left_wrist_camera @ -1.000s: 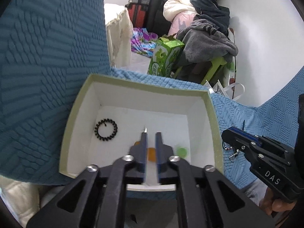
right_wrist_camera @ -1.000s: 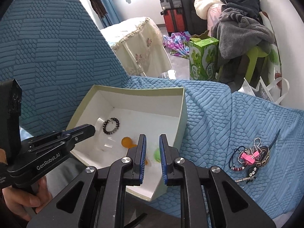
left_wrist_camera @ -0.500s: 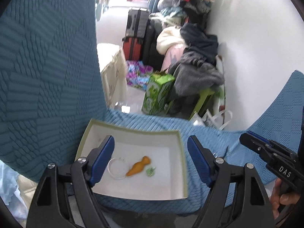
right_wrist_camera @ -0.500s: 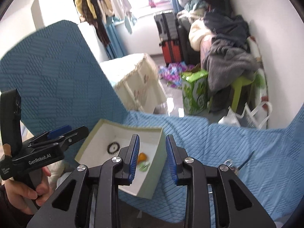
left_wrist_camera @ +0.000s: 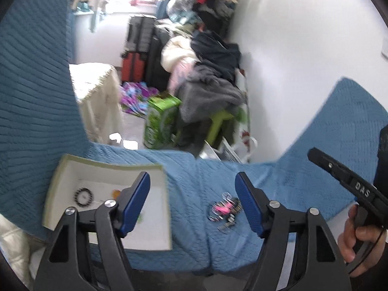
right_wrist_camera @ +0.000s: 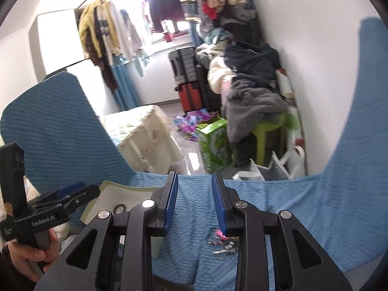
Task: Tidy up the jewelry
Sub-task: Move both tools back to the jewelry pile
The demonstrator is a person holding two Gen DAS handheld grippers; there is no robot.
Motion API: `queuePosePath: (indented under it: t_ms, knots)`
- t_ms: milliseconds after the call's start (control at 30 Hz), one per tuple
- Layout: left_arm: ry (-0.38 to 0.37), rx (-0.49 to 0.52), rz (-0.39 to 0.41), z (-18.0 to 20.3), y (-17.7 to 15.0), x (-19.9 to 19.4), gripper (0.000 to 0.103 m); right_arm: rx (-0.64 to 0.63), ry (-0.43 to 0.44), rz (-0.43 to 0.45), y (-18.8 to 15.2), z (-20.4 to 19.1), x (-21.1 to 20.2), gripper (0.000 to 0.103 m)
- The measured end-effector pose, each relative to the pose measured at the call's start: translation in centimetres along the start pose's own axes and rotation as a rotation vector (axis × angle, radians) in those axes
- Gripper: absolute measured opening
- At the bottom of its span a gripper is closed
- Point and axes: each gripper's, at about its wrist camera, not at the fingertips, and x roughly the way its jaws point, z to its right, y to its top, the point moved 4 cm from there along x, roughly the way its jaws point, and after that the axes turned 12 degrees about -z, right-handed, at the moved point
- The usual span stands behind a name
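"das" in white on the black body of the right tongs (left_wrist_camera: 361, 190). "genrobot.ai" in white on the left tongs (right_wrist_camera: 43, 219) body. other print unreadable.

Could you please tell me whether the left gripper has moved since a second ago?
Yes. The left gripper has opened and pulled up and back from the box, swinging right toward the jewelry pile.

A blue quilted cover (left_wrist_camera: 189, 169) fills the lower frame and rises at both sides. Centre frame, a green carton (left_wrist_camera: 161, 121) stands on the floor beside a lime stool (left_wrist_camera: 219, 123) piled with grey clothing (left_wrist_camera: 211, 97). Red and black suitcases (right_wrist_camera: 186, 82) stand behind. Garments hang on a rail (right_wrist_camera: 109, 31) upper left.
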Motion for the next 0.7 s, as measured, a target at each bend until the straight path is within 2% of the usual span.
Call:
queuePosePath:
  t_ms: [233, 467, 567, 700]
  knots:
    - [-0.079, 0.039, -0.077, 3.2, -2.0, 4.3, 0.066, 0.081, -0.035, -0.048, -3.6, 5.0, 1.7, 0.026]
    - [-0.112, 0.083, -0.166, 5.4, -4.7, 9.5, 0.064, 0.138, -0.045, -0.122, -7.8, 8.6, 5.0, 0.026]
    - [-0.154, 0.084, -0.175, 5.6, -5.3, 11.4, 0.064, 0.163, 0.005, -0.160, -9.1, 9.6, 7.3, 0.026]
    - [-0.153, 0.113, -0.204, 6.0, -6.3, 14.1, 0.064, 0.182, 0.046, -0.206, -10.5, 10.5, 9.8, 0.026]
